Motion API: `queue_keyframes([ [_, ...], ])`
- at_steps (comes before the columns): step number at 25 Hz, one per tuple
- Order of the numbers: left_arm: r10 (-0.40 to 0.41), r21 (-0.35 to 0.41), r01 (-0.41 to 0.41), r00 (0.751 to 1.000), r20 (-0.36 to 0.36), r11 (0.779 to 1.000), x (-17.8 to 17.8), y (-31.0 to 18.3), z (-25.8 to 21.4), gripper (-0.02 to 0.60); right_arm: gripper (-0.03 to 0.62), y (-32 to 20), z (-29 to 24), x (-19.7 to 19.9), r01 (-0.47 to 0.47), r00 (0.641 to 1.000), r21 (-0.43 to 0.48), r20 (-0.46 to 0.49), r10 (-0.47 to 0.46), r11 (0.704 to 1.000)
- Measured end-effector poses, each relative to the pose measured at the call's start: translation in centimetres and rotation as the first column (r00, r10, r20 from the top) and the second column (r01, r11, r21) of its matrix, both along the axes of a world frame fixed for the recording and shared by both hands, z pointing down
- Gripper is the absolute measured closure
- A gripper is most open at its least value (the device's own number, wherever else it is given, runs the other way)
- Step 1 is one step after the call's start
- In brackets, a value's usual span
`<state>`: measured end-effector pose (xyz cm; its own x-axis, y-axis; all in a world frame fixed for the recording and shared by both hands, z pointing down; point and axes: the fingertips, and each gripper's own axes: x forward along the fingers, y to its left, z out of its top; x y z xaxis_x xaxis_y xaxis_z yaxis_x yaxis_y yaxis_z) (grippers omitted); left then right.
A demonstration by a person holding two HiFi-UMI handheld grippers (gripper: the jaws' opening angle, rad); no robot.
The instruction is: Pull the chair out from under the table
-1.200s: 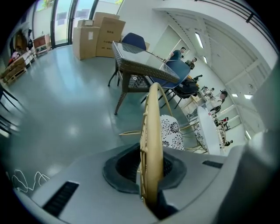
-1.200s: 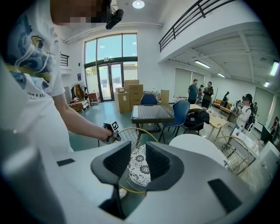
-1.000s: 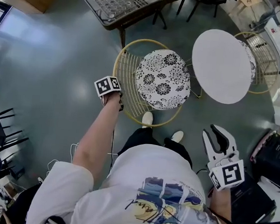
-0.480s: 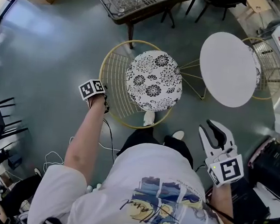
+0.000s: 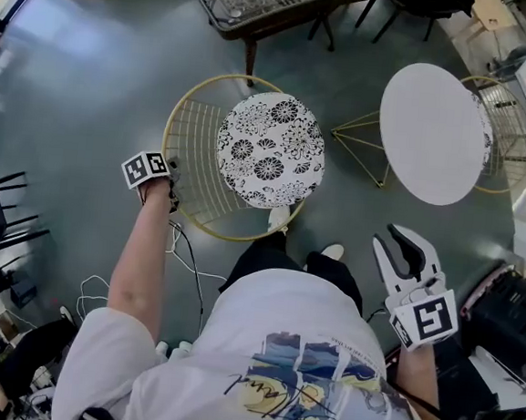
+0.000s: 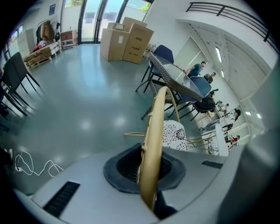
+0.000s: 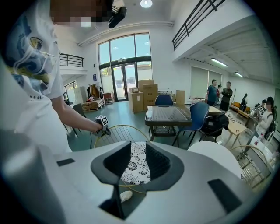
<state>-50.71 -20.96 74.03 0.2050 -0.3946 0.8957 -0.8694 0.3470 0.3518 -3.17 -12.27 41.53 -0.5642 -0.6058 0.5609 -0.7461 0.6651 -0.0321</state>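
Left claw [image 5: 168, 171] clamped on gold rim [image 6: 157, 127] of chair [image 5: 270, 148], right claw [image 5: 404, 251] wide — empty, chair apart from white desk [image 5: 432, 132] edge

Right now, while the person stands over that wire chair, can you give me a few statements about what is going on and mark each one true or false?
1. The left gripper is shut on the gold rim of the chair. True.
2. The right gripper holds the cushion. False: its jaws stand apart with nothing between them, and the cushion only shows beyond them.
3. The chair's seat is tucked under the round white table. False: it stands clear of the table top, with bare floor between them.
4. The cushion bears a black and white flower pattern. True.
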Motion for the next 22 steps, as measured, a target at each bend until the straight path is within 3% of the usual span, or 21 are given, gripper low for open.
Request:
queue_keyframes([
  [14,-0.023,-0.011,0.024,0.998,0.053,1.000,-1.8,-0.2,0.9,0.552,0.487,-0.3,1.0,0.5,0.038,0.999,-0.010,-0.002,-0.038,0.999],
  [18,-0.019,-0.030,0.023,0.991,0.131,0.999,-3.0,0.0,0.7,0.492,0.487,-0.2,0.8,1.0,0.046,0.999,0.000,0.002,-0.046,0.999],
  [22,-0.032,-0.014,0.035,0.980,0.195,0.999,-4.4,0.5,-1.1,0.479,0.487,0.2,-0.1,1.6,0.040,0.999,0.015,0.005,-0.040,0.999],
])
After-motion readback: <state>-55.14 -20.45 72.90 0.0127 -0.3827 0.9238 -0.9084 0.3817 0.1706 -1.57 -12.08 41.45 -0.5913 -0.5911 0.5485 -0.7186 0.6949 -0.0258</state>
